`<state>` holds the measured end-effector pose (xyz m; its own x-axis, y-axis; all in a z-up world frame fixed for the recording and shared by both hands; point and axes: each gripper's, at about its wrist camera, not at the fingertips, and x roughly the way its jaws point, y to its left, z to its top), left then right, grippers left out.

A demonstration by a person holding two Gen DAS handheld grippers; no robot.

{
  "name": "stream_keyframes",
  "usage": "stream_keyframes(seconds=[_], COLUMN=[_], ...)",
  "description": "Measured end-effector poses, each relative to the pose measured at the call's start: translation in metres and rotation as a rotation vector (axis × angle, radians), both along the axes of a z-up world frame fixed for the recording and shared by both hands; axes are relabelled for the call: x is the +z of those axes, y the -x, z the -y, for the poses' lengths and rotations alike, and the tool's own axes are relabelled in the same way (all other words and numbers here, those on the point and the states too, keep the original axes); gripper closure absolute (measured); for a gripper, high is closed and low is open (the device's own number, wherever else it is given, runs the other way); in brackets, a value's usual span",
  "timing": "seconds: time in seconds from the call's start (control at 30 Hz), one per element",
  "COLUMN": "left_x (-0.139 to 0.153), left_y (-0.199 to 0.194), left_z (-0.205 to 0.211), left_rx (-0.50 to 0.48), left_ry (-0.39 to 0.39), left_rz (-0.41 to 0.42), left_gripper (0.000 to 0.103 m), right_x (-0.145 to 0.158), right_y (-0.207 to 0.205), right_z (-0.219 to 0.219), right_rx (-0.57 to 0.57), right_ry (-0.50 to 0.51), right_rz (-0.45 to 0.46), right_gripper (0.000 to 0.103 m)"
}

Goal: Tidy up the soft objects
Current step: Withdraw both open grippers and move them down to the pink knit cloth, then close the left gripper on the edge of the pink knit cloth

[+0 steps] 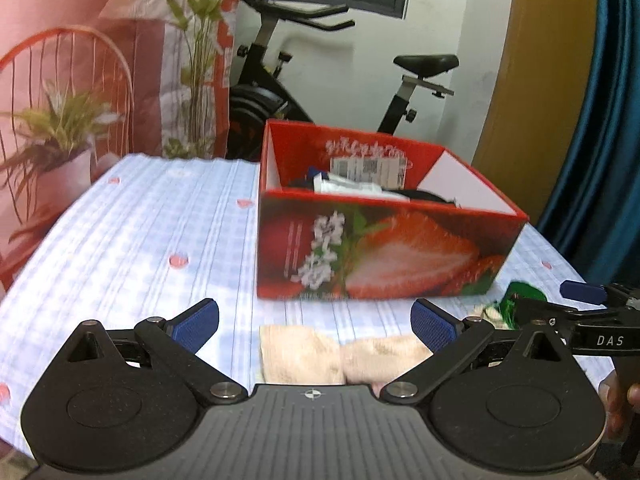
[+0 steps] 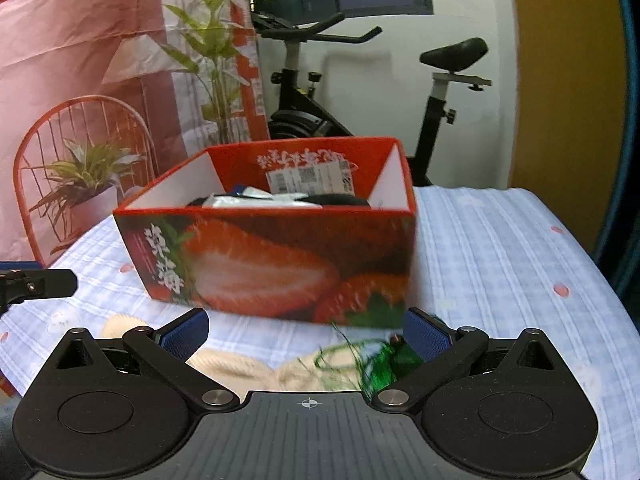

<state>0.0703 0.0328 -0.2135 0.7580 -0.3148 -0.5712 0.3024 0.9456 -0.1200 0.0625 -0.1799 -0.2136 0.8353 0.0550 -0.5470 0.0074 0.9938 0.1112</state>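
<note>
A red strawberry-print box [image 1: 384,252] stands on the blue checked tablecloth; it also shows in the right wrist view [image 2: 276,268]. It holds dark and white soft items [image 1: 356,186]. A cream cloth [image 1: 340,354] lies on the table between the open fingers of my left gripper [image 1: 316,326]. My right gripper [image 2: 306,336] is open over a cream knitted piece [image 2: 256,370] with a green tassel [image 2: 384,364]. The right gripper also shows at the right edge of the left wrist view [image 1: 580,300].
An exercise bike [image 1: 320,80] stands behind the table. A pink backdrop with a printed chair and plants [image 1: 80,100] hangs at the left. A blue curtain [image 1: 600,140] hangs at the right. The tablecloth [image 2: 500,260] extends to the right of the box.
</note>
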Motion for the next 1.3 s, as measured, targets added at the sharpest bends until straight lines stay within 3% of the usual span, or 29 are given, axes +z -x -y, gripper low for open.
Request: stream_keyframes(seconds=[0.13, 0.3, 0.53, 0.63, 0.8, 0.87, 1.0, 1.13, 1.3], left_x=[-0.013, -0.029, -0.054, -0.062, -0.073, -0.077, -0.077, -0.077, -0.076], left_y=[0.002, 0.009, 0.006, 0.004, 0.000, -0.002, -0.001, -0.001, 0.002], left_z=[0.000, 0.000, -0.004, -0.001, -0.003, -0.004, -0.002, -0.001, 0.003], left_rx=[-0.005, -0.015, -0.023, -0.036, -0.027, -0.024, -0.038, -0.066, -0.072], left_ry=[0.000, 0.010, 0.028, 0.015, 0.006, 0.009, -0.008, 0.005, -0.014], left_rz=[-0.042, -0.078, -0.183, -0.216, -0.260, -0.278, -0.271, -0.262, -0.244], left_gripper=[0.000, 0.001, 0.011, 0.016, 0.020, 0.032, 0.042, 0.070, 0.073], right_x=[-0.016, -0.031, -0.039, -0.043, -0.046, -0.050, -0.058, -0.066, -0.068], right_y=[0.019, 0.029, 0.034, 0.033, 0.032, 0.031, 0.028, 0.023, 0.019], right_z=[0.004, -0.001, -0.009, -0.007, -0.005, -0.002, -0.001, -0.007, -0.007], right_rx=[-0.048, -0.021, 0.031, 0.031, 0.017, 0.002, 0.007, 0.032, 0.038], right_ry=[0.014, 0.044, 0.036, 0.023, 0.017, 0.002, 0.002, 0.013, 0.013], right_rz=[0.013, -0.003, -0.040, -0.057, -0.098, -0.123, -0.178, -0.224, -0.225], right_gripper=[0.001, 0.004, 0.010, 0.017, 0.015, 0.013, 0.013, 0.013, 0.013])
